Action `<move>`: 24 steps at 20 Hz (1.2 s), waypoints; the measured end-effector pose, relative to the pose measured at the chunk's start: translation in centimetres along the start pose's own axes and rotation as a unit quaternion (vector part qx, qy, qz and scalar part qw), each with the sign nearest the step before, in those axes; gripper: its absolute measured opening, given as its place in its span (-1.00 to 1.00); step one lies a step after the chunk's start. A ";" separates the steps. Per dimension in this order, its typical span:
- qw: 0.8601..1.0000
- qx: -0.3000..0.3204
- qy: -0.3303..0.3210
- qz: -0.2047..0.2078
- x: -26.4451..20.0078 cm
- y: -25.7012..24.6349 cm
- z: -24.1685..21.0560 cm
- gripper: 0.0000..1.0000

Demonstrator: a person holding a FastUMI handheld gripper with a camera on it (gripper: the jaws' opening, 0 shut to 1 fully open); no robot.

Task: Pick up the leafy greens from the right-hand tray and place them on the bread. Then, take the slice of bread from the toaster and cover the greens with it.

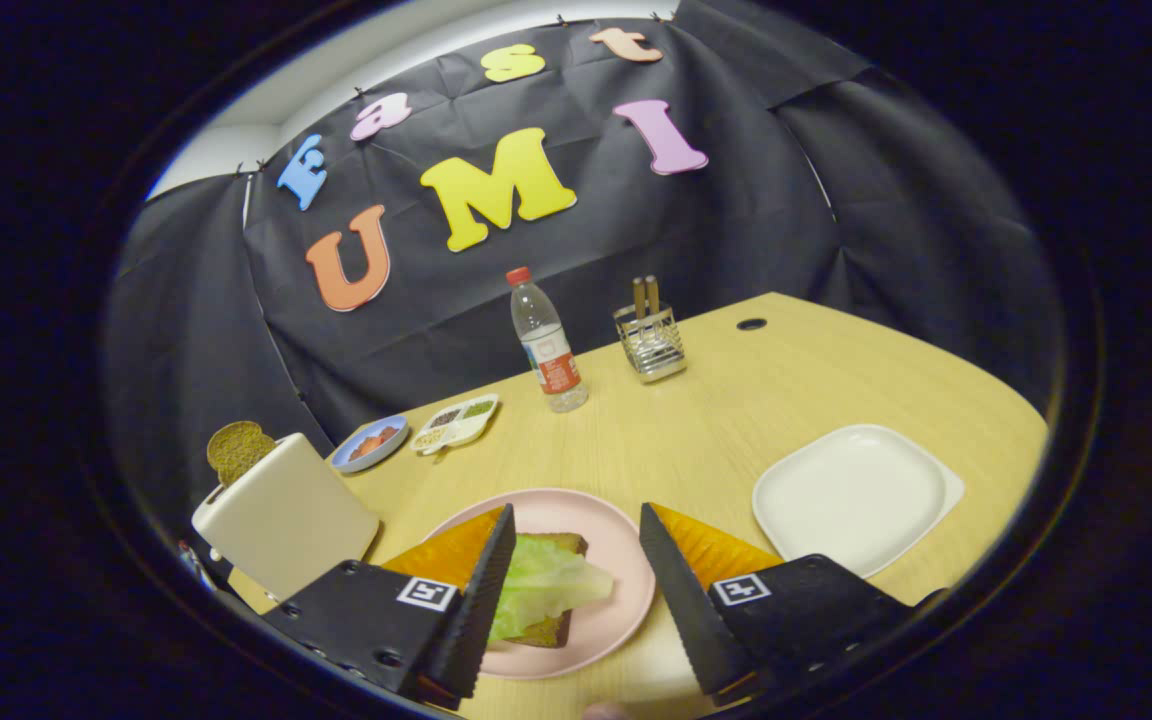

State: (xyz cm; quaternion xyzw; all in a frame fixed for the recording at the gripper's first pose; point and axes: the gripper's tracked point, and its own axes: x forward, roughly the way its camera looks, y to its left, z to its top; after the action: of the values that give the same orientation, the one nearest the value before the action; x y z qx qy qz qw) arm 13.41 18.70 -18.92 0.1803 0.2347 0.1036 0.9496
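Gripper view: leafy greens [546, 585] on bread [561, 545] between spread tool [576, 530] fingers.

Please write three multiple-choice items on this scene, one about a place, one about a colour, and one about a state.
1. Where do the greens lie?
A. On the bread on the pink plate
B. On the white tray
C. In the toaster

2. What colour is the bottle cap?
A. Blue
B. Red
C. Green

3. How is the tool?
A. Shut on the greens
B. Shut on nothing
C. Open

Answers: 1 A, the greens rest on the bread on the plate. 2 B, the cap is red. 3 C, its fingers stand apart, holding nothing.
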 end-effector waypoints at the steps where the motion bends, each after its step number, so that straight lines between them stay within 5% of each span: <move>1: 1.000 -0.013 -0.016 -0.010 -0.6 0.1 0.9 0.63; 3: 0.997 -0.038 -0.056 -0.028 -2.1 0.8 3.0 0.90; 6: 0.990 -0.076 -0.111 -0.043 -4.6 3.3 5.8 0.91; 11: 0.982 -0.108 -0.153 0.000 -7.6 11.9 7.7 0.91; 24: 0.975 -0.153 -0.125 0.107 -6.2 33.1 1.0 0.91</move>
State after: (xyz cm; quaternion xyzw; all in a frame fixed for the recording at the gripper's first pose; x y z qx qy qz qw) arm 4.81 46.85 -2.61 0.0688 0.0754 0.2158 0.9711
